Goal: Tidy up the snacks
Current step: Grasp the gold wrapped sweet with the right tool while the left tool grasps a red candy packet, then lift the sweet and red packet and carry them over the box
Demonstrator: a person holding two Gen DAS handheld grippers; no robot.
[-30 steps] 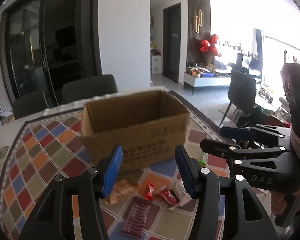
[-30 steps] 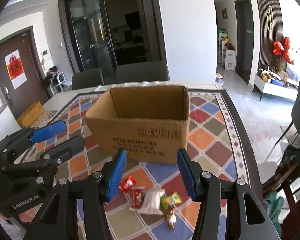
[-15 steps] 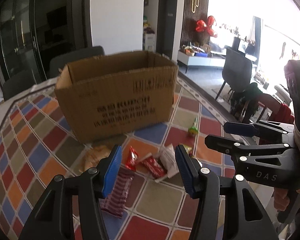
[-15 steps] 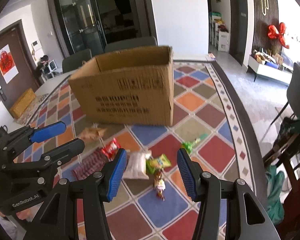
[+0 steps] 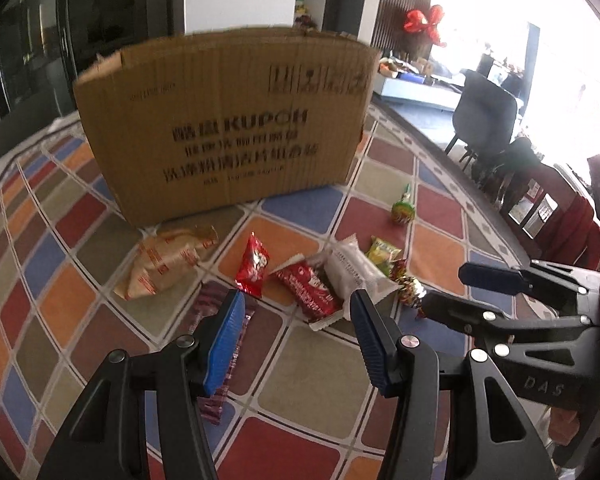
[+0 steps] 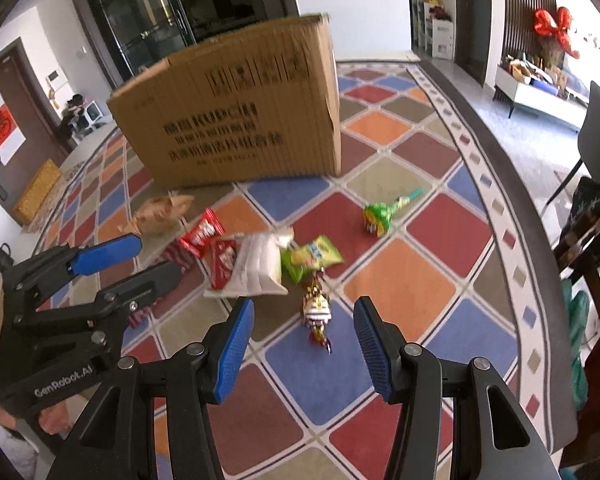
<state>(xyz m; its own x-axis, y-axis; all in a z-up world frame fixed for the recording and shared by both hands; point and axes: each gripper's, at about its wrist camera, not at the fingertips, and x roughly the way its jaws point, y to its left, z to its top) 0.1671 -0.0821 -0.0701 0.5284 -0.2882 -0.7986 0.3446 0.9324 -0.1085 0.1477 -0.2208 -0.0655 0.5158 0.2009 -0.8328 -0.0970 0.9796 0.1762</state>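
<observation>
A brown cardboard box stands on the checkered tablecloth. Several snacks lie in front of it: a tan bag, a small red packet, a red wrapper, a white pack, a green-yellow packet, a gold candy, a green lollipop and a maroon bar. My left gripper is open, low over the red wrapper and maroon bar. My right gripper is open just before the gold candy.
The table's dark rounded edge runs along the right. Chairs stand beyond it, and a dark wooden chair is close at the right. Each gripper shows beside the other in the opposite view.
Both grippers have dropped down and forward toward the snack pile; the box now looms larger and is seen side-on. Both stay open.
</observation>
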